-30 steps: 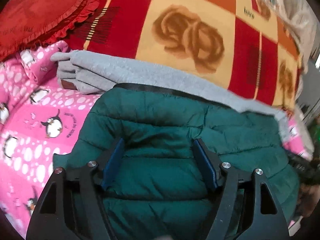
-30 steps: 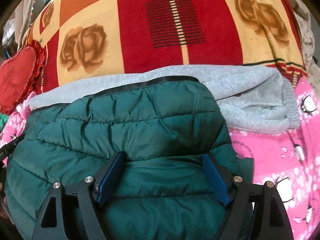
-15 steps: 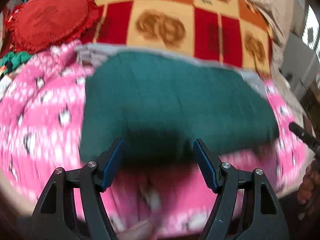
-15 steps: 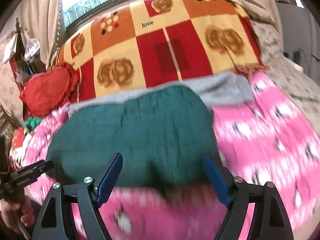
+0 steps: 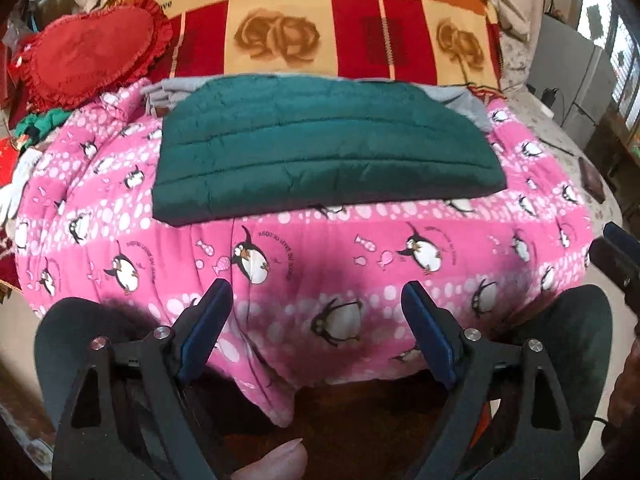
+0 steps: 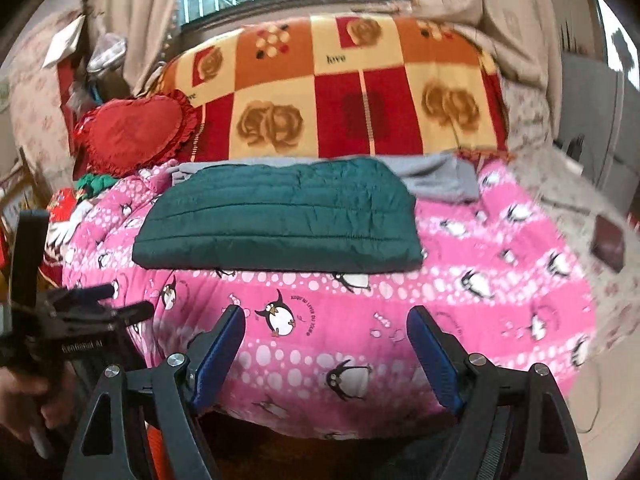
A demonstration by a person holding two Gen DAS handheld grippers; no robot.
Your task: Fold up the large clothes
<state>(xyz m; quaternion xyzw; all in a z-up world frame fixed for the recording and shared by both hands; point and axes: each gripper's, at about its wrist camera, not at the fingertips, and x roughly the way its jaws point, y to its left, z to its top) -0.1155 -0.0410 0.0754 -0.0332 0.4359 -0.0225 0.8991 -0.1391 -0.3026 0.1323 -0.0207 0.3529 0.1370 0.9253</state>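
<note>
Ahead of both claws lies a pink penguin blanket [image 5: 320,256], and past it a red and yellow checked blanket [image 5: 332,28]. The folded green jacket [image 5: 320,148] rests flat on the pink one, well beyond the fingertips, overlapping a grey garment [image 6: 436,178] behind it. The left claw [image 5: 316,324] and right claw [image 6: 326,344] both stand apart, holding nothing.
</note>
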